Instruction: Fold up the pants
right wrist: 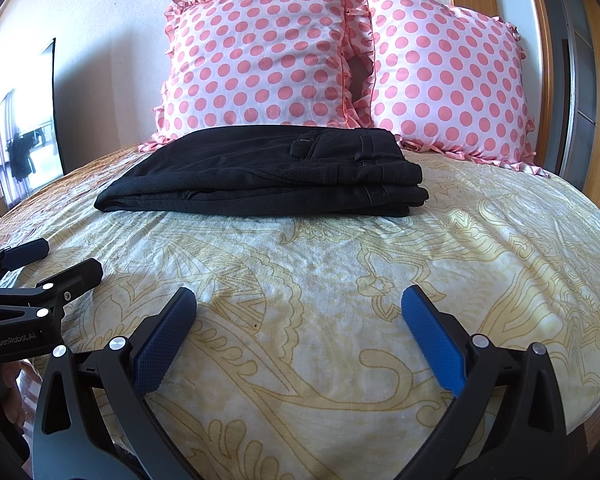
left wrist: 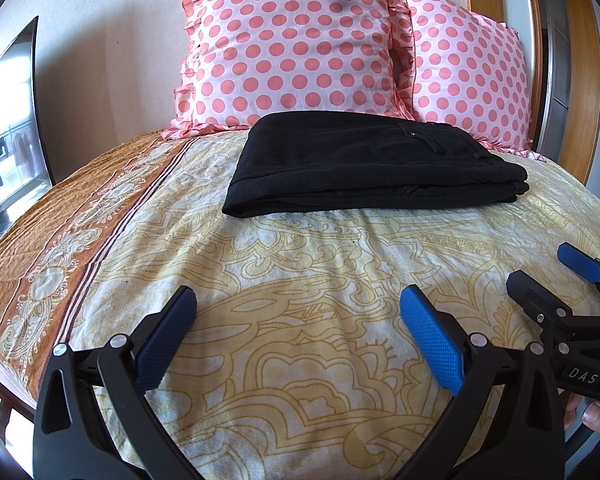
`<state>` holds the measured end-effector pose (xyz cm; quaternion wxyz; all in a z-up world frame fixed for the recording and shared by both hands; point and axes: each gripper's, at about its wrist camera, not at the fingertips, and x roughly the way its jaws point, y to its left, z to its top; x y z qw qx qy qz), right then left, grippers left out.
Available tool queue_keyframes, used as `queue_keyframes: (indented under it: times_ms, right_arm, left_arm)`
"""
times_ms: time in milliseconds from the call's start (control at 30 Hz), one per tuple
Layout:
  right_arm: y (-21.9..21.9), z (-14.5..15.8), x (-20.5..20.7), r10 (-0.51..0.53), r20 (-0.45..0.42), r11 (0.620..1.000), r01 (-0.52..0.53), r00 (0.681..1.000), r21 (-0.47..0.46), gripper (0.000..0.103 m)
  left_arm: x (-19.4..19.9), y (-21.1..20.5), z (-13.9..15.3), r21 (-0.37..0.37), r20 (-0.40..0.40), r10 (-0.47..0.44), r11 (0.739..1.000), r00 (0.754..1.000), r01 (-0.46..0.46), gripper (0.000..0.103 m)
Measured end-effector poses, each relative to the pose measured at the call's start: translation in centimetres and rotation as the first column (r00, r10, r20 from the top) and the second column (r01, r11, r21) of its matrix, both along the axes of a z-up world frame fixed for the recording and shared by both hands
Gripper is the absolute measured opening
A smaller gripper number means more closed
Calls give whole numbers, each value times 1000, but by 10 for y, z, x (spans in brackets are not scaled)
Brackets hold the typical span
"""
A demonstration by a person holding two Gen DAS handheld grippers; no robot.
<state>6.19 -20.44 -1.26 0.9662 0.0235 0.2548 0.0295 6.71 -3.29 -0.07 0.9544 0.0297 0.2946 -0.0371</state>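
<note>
With the bed's cream-and-gold patterned cotton bedspread (left wrist: 300, 264) under both tools, the left gripper (left wrist: 298, 300) has its blue-padded jaws spread wide, holding nothing, hovering near the bed's front edge. Folded black fabric pants (left wrist: 364, 164) lie as a flat stacked rectangle mid-bed, just in front of two pink polka-dot ruffled pillows (left wrist: 296, 44) propped against the wall, well apart from both grippers. Right gripper (right wrist: 299, 300): jaws wide too, empty, just beside the left one, low over the bedspread.
</note>
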Motion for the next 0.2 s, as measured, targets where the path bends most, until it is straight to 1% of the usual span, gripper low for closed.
queue_keyframes:
  times_ms: [200]
  right_arm:
    - [0, 0, 0, -1, 0, 1000, 1, 1000, 0, 102]
  left_arm:
    - [2, 2, 1, 2, -14, 1, 1000, 1000, -1, 101]
